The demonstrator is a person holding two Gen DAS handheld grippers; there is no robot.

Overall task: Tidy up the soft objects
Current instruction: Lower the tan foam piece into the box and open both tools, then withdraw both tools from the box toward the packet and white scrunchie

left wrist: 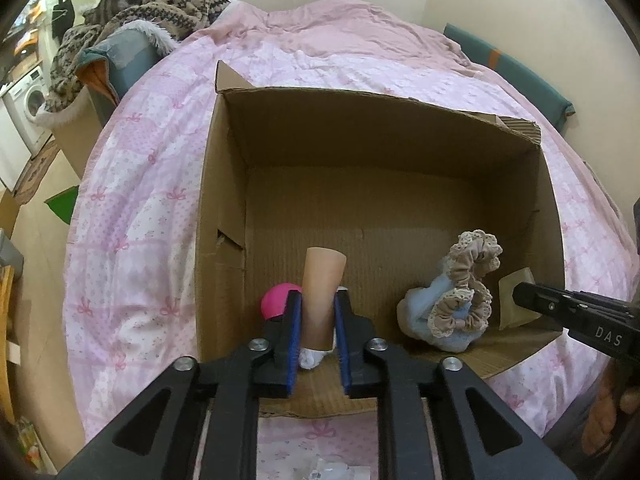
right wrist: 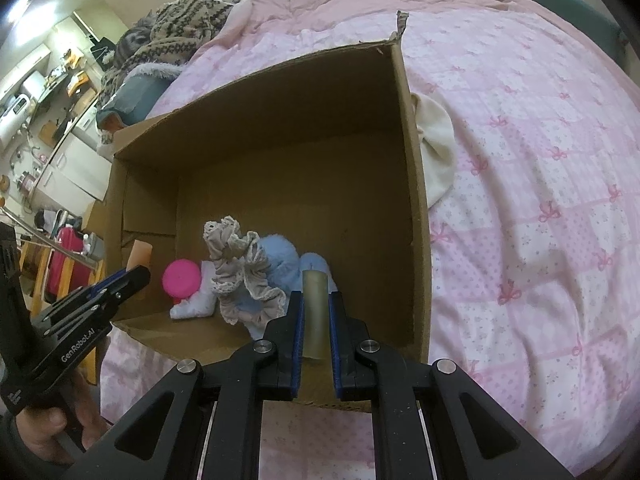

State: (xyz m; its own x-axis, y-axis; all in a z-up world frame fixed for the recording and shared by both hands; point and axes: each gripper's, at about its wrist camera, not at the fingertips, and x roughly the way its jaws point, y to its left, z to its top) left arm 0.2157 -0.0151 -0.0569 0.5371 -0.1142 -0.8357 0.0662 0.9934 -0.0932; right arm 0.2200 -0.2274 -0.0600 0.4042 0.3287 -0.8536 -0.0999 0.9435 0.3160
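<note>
An open cardboard box point(left wrist: 224, 200) point(right wrist: 416, 184) lies on the pink bed. My left gripper point(left wrist: 318, 300) is shut on a tan soft pad point(left wrist: 322, 292), held over the box's near left corner, above a pink ball point(left wrist: 274, 300) and a white cloth point(left wrist: 314, 356). My right gripper point(right wrist: 316, 300) is shut on an olive-beige soft pad point(right wrist: 315, 312) at the box's near right; that pad shows in the left wrist view point(left wrist: 516, 300) too. A blue plush point(left wrist: 424, 312) point(right wrist: 280, 264) with a beige lace scrunchie point(left wrist: 468, 276) point(right wrist: 240, 272) lies in the box. The pink ball point(right wrist: 182, 278) shows in the right view.
A cream cloth point(right wrist: 436, 144) lies on the bed against the box's right wall. A patterned knit pile point(left wrist: 160, 4) sits at the bed's far left. A pink quilt point(left wrist: 132, 200) covers the bed. A washing machine point(left wrist: 28, 104) stands off to the left.
</note>
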